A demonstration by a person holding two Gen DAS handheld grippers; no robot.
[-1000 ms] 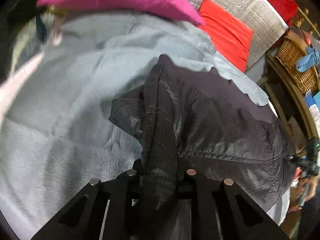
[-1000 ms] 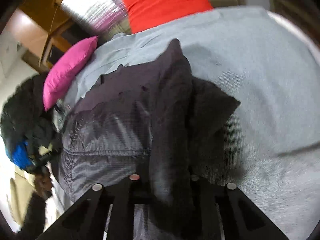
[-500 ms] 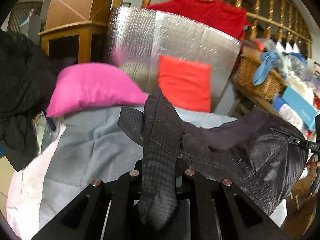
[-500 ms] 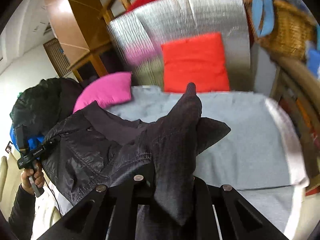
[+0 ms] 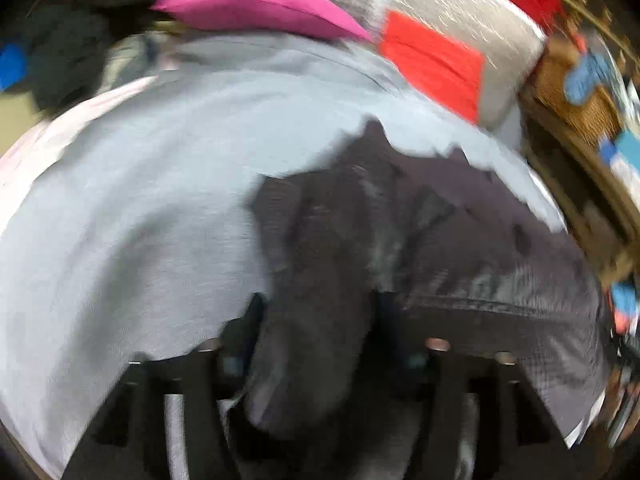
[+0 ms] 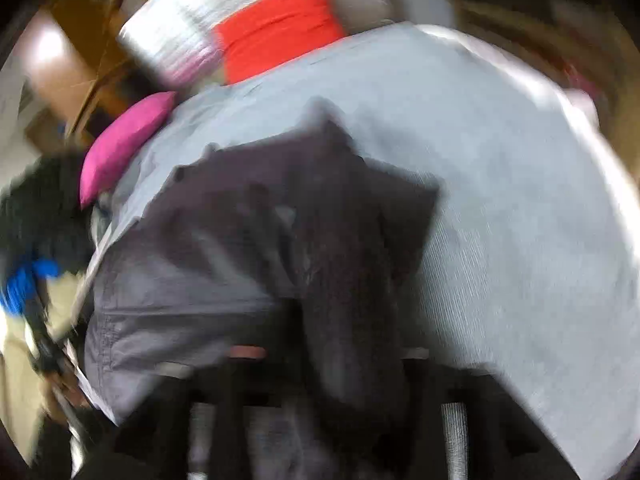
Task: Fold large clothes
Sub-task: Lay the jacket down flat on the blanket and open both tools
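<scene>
Your left gripper (image 5: 316,312) and right gripper (image 6: 340,340) have just been opening; the dark jacket (image 5: 460,240) lies loose between both pairs of fingers on the grey bed (image 5: 140,200).

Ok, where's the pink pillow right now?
The pink pillow lies at the far edge of the grey sheet, left of the red cushion in the left wrist view; the right wrist view shows it at the sheet's far left edge, beyond the dark jacket.

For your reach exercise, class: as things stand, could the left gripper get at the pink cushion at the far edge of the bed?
Probably yes. The left gripper, its jaws just opened, has a fold of the dark jacket lying between its fingers. Beyond it only bare grey bedcover leads to the pink cushion.
</scene>
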